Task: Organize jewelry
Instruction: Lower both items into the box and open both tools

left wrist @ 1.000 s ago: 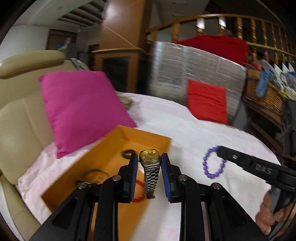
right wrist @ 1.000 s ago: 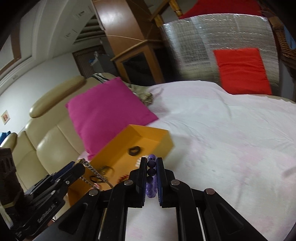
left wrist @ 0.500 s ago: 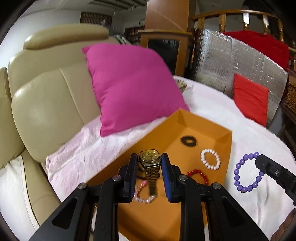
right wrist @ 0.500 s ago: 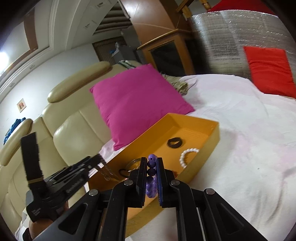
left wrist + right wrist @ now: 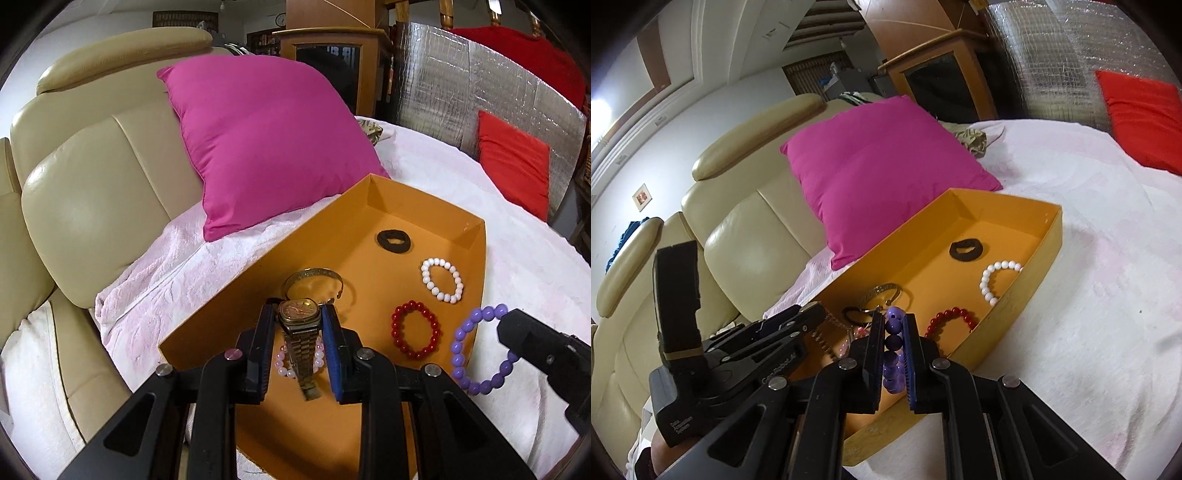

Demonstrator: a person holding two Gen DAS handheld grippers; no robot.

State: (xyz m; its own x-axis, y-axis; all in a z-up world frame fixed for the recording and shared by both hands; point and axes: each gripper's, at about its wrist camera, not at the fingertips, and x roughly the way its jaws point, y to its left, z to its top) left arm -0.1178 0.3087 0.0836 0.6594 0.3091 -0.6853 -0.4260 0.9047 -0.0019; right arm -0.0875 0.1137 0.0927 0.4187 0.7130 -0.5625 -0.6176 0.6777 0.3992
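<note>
Watch clamped between left tool pads

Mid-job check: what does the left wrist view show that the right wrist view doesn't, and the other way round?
Left wrist only: the watch face-on, clamped in the left gripper, and the purple bracelet as a full loop hanging over the box's near right rim.
Right wrist only: the right gripper shut on those purple beads, seen edge-on.
Both: the orange box holding the black hair tie, white bracelet, red bracelet and gold bangle.

Five bracelets, one watch
</note>
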